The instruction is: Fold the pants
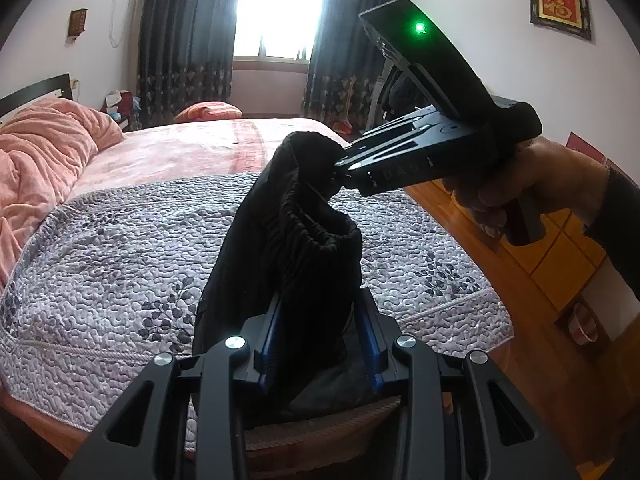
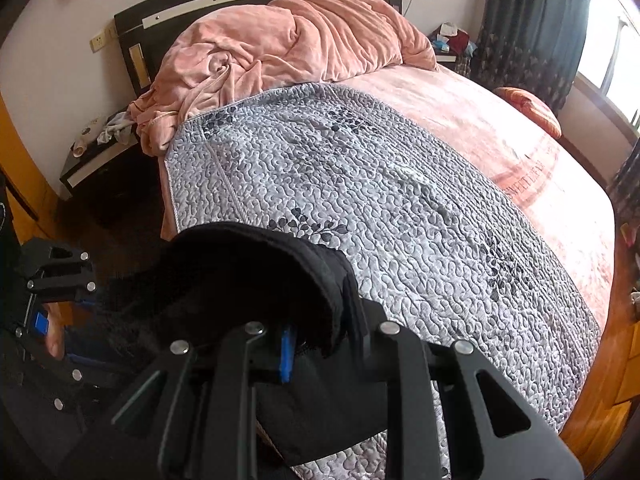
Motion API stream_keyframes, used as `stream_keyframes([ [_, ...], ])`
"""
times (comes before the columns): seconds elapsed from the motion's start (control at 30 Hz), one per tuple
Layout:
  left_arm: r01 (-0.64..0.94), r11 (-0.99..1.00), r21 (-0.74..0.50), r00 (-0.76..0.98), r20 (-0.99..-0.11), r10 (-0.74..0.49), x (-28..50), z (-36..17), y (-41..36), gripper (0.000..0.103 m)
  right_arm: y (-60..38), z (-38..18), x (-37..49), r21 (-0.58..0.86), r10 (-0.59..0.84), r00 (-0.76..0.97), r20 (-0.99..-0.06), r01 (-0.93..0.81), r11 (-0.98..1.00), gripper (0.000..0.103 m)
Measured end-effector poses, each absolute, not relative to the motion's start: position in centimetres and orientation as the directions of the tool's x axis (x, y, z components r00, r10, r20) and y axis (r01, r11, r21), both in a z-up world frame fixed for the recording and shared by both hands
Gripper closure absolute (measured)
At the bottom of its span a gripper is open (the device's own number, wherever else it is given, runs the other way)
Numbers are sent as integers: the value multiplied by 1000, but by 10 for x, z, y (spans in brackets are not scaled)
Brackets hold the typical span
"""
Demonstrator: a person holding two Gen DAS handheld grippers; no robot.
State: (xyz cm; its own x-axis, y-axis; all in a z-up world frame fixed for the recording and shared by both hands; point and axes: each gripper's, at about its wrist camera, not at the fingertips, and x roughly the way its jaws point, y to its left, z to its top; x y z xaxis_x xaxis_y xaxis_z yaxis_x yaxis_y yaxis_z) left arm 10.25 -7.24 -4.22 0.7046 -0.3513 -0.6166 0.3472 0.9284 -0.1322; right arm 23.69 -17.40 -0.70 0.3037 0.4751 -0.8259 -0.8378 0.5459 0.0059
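Black pants (image 1: pixel 288 248) with an elastic waistband hang in the air above the foot of the bed. My left gripper (image 1: pixel 320 336) is shut on one part of the waistband, its blue pads pressing the cloth. My right gripper (image 1: pixel 340 164) comes in from the right and is shut on the far part of the waistband. In the right wrist view the pants (image 2: pixel 248 280) bunch over my right gripper (image 2: pixel 320 344), hiding its tips. My left gripper (image 2: pixel 52 300) shows at the left edge there.
A grey quilted cover (image 1: pixel 120 264) lies over the near half of the bed, also in the right wrist view (image 2: pixel 380 200). A pink duvet (image 2: pixel 288 44) is heaped by the headboard. A nightstand (image 2: pixel 100 156) stands beside the bed. Wooden floor (image 1: pixel 560 248) lies to the right.
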Motion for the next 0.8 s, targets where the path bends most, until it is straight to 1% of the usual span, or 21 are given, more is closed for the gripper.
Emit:
stream_keyframes([
  [0.8, 383, 916, -117, 677, -639, -365, 113, -57, -92, 68, -189, -24, 248, 25, 471, 291, -833, -830, 558, 82],
])
